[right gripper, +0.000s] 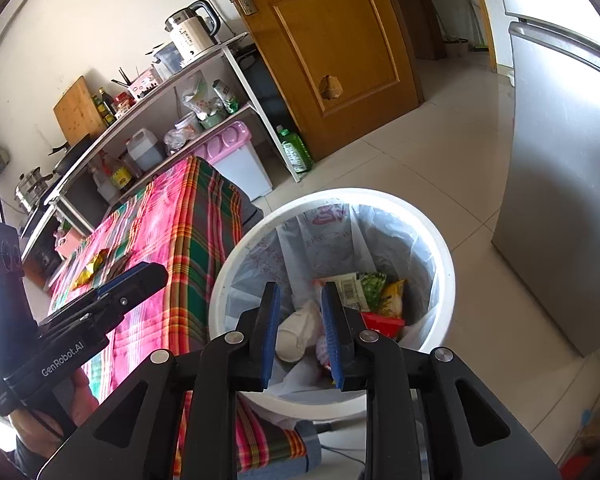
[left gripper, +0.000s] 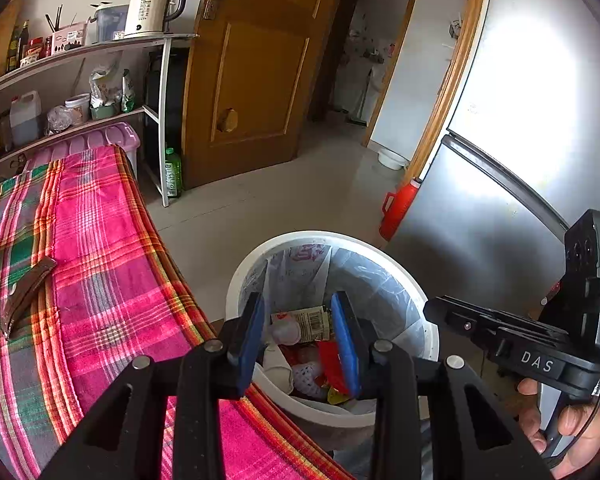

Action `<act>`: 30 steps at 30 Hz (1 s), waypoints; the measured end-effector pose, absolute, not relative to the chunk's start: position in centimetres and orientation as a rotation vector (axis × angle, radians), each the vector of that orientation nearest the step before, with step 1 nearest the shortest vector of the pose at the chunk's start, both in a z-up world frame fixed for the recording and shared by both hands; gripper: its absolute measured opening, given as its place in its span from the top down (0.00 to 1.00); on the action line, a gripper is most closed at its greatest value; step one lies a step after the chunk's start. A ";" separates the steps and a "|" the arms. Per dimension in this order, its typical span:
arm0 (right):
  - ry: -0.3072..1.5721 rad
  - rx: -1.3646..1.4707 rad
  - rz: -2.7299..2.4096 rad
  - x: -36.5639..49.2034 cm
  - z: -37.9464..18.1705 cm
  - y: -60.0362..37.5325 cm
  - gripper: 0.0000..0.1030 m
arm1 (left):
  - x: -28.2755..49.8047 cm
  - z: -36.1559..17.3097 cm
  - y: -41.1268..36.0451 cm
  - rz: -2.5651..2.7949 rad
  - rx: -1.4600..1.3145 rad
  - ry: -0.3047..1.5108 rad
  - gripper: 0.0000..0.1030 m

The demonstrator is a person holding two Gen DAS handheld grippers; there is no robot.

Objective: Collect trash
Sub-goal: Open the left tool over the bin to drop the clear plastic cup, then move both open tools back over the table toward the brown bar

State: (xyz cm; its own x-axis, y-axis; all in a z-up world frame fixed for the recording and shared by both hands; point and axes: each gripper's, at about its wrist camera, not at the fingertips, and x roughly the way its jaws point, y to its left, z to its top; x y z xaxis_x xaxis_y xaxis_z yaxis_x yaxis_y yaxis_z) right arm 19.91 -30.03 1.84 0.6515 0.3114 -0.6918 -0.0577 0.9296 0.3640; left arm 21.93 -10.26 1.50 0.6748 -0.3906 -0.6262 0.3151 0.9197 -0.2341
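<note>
A table (left gripper: 100,280) is covered with a pink, green and orange plaid cloth (right gripper: 188,224). On the cloth, a brown wrapper (left gripper: 26,292) and a yellow wrapper (right gripper: 90,270) are seen lying near each other. A white bin (right gripper: 440,280) and a green bottle (right gripper: 296,150) are set on the tiled floor (right gripper: 440,160).

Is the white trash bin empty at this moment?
No. The white trash bin already holds several wrappers and crumpled paper at its bottom.
</note>
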 end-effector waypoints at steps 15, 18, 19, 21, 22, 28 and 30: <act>0.761 0.249 0.277 18.6 5.1 -26.2 0.68 | 19.5 3.9 -6.1 -0.348 -0.134 0.658 0.65; 0.749 0.231 0.295 18.4 5.6 -25.1 0.66 | 19.1 4.3 -5.2 -0.335 -0.137 0.645 0.65; 0.747 0.224 0.302 18.4 5.8 -24.7 0.66 | 19.0 4.4 -4.8 -0.330 -0.138 0.641 0.65; 0.743 0.215 0.314 18.3 6.0 -24.1 0.66 | 18.8 4.6 -4.2 -0.320 -0.145 0.634 0.65; 0.741 0.211 0.321 18.3 6.1 -23.7 0.66 | 18.7 4.7 -3.8 -0.315 -0.147 0.630 0.65; 0.736 0.187 0.362 18.5 6.6 -21.5 0.63 | 18.3 5.0 -1.4 -0.274 -0.151 0.615 0.65; 0.734 0.176 0.375 18.5 6.7 -20.6 0.63 | 18.2 5.1 -0.6 -0.259 -0.151 0.611 0.65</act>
State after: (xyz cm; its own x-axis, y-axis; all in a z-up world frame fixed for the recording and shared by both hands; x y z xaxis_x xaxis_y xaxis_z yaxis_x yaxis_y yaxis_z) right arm 18.53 -20.62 6.69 0.6801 0.3930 -0.6189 -0.2711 0.9191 0.2859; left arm 18.25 -0.59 5.13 0.7880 -0.2837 -0.5464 0.1947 0.9568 -0.2159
